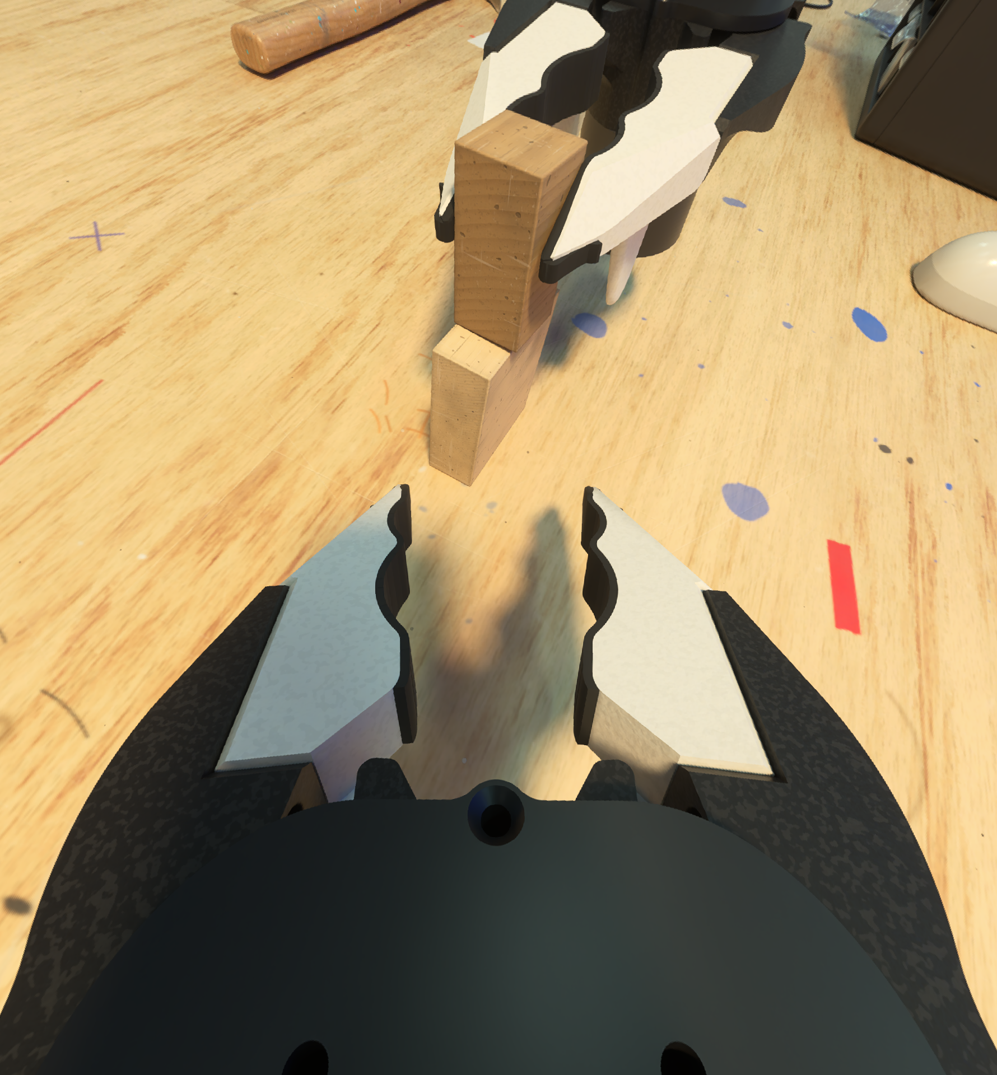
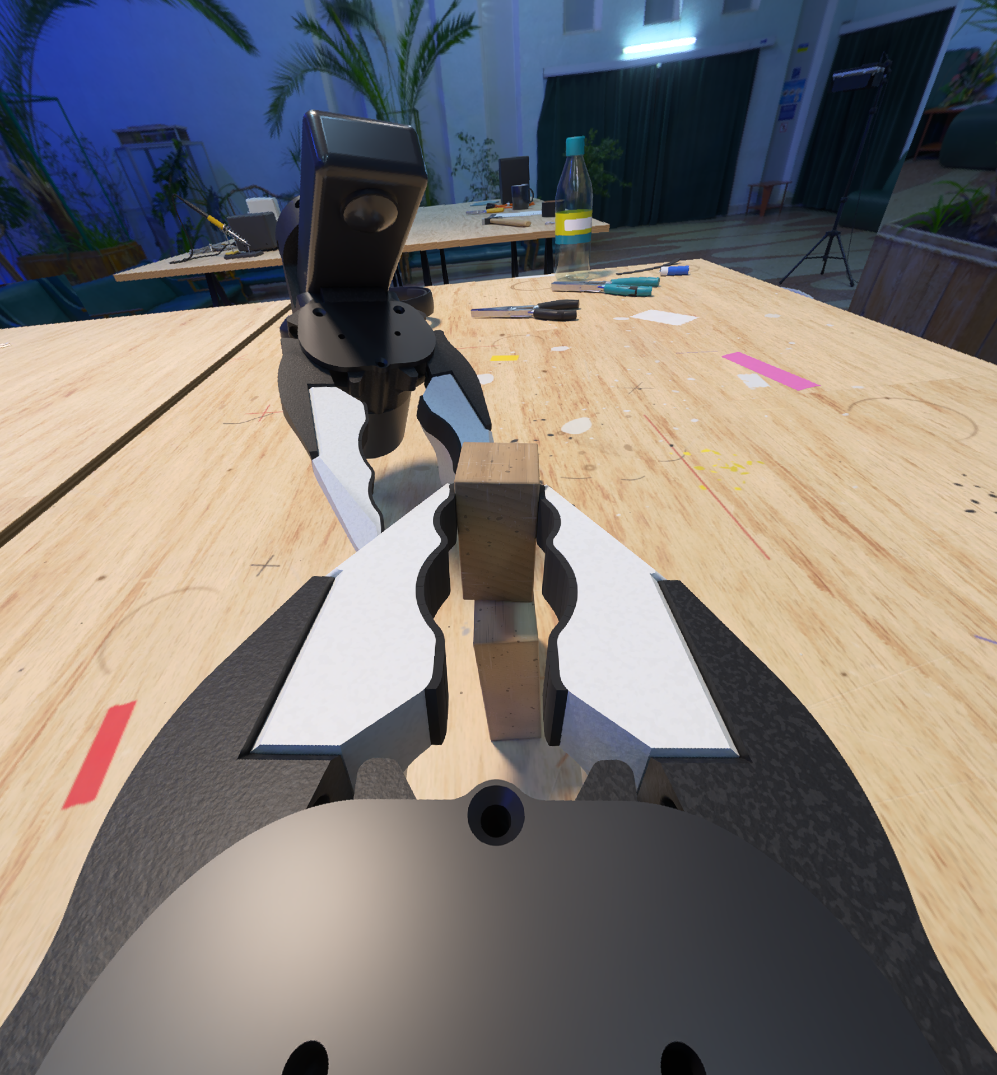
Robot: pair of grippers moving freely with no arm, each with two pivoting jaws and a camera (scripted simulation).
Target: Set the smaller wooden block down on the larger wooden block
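A darker brown wooden block point(image 1: 499, 232) stands upright in my right gripper point(image 1: 496, 250), which is shut on its sides. Its lower end is at the top of a pale wooden block point(image 1: 464, 407) lying on the table; I cannot tell if they touch. In the right wrist view the darker block point(image 2: 496, 523) sits between my right gripper's point(image 2: 496, 494) fingertips, with the pale block point(image 2: 508, 686) directly below. My left gripper point(image 1: 496, 500) is open and empty, low over the table just in front of the pale block. It also shows in the right wrist view point(image 2: 409, 494), beyond the blocks.
A wooden hammer handle point(image 1: 321, 35) lies at the back left, a black box point(image 1: 950, 104) at the back right, and a white domed object point(image 1: 985, 285) at the right. In the right wrist view, a bottle point(image 2: 573, 209), pliers point(image 2: 537, 311) and teal-handled tools point(image 2: 612, 287) lie far across the table.
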